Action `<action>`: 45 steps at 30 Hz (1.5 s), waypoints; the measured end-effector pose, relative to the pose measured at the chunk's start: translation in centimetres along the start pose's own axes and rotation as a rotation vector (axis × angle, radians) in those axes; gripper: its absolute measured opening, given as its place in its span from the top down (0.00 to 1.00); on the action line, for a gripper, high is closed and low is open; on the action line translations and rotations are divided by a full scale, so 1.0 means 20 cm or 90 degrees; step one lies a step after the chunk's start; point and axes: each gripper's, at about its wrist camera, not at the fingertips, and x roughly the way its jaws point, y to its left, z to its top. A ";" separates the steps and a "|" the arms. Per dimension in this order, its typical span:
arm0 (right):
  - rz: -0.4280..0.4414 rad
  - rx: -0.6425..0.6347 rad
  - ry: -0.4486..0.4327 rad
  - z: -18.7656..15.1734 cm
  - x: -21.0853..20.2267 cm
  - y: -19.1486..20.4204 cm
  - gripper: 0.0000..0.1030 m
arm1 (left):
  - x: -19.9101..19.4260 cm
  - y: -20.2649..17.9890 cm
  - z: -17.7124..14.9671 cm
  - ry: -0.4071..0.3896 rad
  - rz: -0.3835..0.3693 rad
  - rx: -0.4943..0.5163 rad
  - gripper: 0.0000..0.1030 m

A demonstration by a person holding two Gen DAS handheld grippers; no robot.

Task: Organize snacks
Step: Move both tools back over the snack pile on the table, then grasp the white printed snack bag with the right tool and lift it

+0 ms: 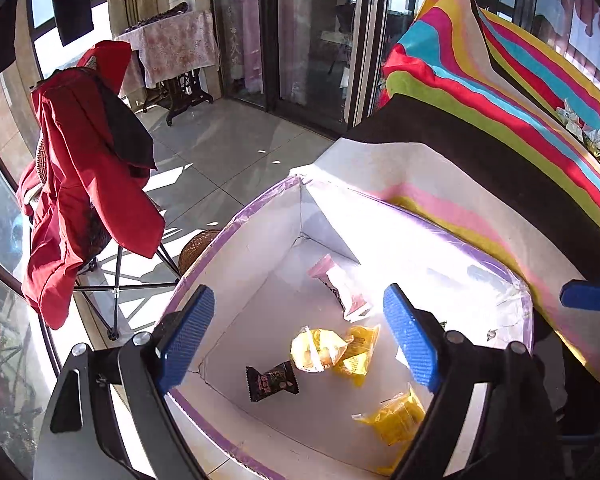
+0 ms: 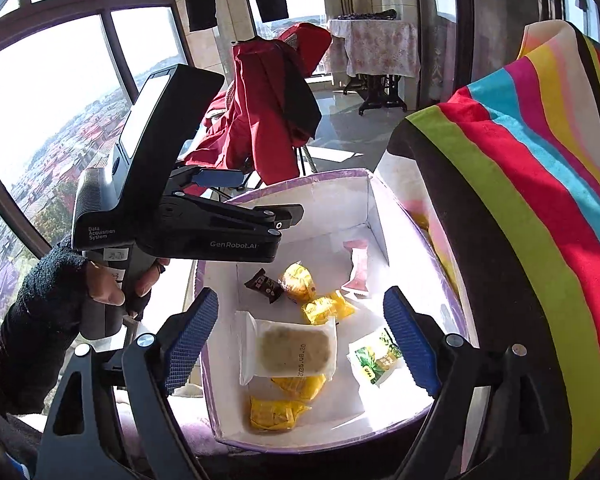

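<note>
Snacks [image 2: 287, 349] inside lavender-rimmed box [image 2: 374, 216].

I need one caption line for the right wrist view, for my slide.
Open right gripper above a white box of wrapped snacks, left gripper alongside.

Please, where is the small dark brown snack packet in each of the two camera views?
Left wrist: dark packet lies low centre on the box floor, left of the yellow packets.
Right wrist: dark packet sits mid-picture, toward the box's far end.
Shared landmark: pink packet by the box wall.
</note>
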 end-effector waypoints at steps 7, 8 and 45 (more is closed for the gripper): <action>-0.079 0.052 -0.077 -0.03 -0.27 -0.19 0.18 | -0.09 0.04 0.10 -0.055 -0.067 -0.110 0.02; -0.087 0.066 -0.088 -0.04 -0.31 -0.23 0.18 | -0.11 0.02 0.13 -0.063 -0.081 -0.118 0.02; -0.468 0.573 -0.189 -0.83 -1.39 -1.73 0.15 | 0.32 -2.14 0.92 -0.001 -0.351 0.106 0.02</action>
